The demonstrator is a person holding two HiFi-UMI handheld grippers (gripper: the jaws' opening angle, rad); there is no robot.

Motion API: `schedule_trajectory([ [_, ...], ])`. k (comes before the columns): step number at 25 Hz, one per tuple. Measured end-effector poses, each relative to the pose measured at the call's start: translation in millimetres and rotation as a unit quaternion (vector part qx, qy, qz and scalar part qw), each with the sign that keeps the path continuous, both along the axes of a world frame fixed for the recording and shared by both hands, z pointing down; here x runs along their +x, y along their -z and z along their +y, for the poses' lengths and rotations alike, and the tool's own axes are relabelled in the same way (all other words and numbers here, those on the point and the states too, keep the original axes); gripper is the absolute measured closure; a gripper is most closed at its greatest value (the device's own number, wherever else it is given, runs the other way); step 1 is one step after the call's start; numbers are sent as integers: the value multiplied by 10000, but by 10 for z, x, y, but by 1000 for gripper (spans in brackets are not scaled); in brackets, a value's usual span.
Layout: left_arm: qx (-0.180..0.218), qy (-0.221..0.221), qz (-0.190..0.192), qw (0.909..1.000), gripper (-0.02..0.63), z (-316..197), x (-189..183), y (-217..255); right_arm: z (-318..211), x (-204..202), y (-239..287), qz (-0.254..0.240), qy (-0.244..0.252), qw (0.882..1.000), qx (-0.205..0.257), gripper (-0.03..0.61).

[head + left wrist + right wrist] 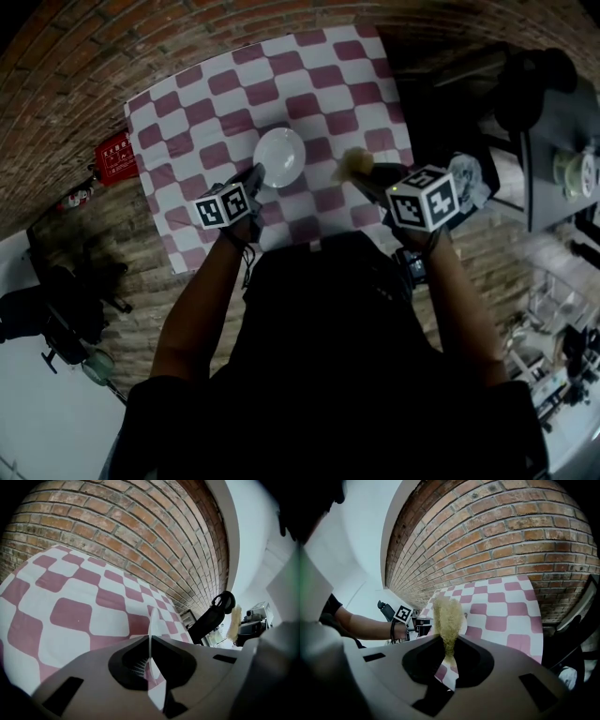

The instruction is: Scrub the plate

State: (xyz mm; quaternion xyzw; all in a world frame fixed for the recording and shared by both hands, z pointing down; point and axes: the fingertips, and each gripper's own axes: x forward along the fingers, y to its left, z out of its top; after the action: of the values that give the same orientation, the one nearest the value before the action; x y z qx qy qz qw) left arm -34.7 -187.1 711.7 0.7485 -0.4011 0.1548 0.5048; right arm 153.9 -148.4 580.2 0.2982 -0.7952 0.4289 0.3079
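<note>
**Head view.** The plate (279,155) sits at frame centre on the checked cloth (309,84) that covers the worktop. The left gripper (255,175) meets the plate's lower-left rim. The right gripper (367,174) is just right of the plate and carries a tan scrubber (352,163), which is near the plate but apart from it.

**Left gripper view.** The plate appears edge-on at lower centre, and the fingers are clamped on its thin rim. This view does not show whether the far rim rests on the cloth.

**Right gripper view.** The fingers are closed on the scrubber's lower end, and its bushy end projects forward at frame centre. A sliver of the plate shows just behind it.

**Step in hand: bring the scrubber onto the plate.**
1. Hold the left grip steady.
2. Set the bushy end flat on the plate's face.
3. Work in overlapping strokes from the centre out to the rim.
4. Press moderately and toward the clamped side, since the thin rim is likely to slip or pivot under a hard push.
</note>
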Motion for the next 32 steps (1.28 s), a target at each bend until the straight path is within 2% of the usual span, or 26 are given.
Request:
schedule_trajectory([
  [8,-72,-14,-251,9997,582,-40,-97,-193,89,-48,5,-50,30,10000,-35,532],
  [20,-160,-202,-842,9961,538,-126,-219,-528,216,-78,13,-11,34,10000,-25,532],
  [27,-205,-480,-1502,9873,519,-144,-256,-662,294,-81,32,-4,-42,10000,-6,532],
  [32,-304,-574,-1753,9824,505,-136,-290,-733,334,-123,52,1,-101,9999,35,532],
])
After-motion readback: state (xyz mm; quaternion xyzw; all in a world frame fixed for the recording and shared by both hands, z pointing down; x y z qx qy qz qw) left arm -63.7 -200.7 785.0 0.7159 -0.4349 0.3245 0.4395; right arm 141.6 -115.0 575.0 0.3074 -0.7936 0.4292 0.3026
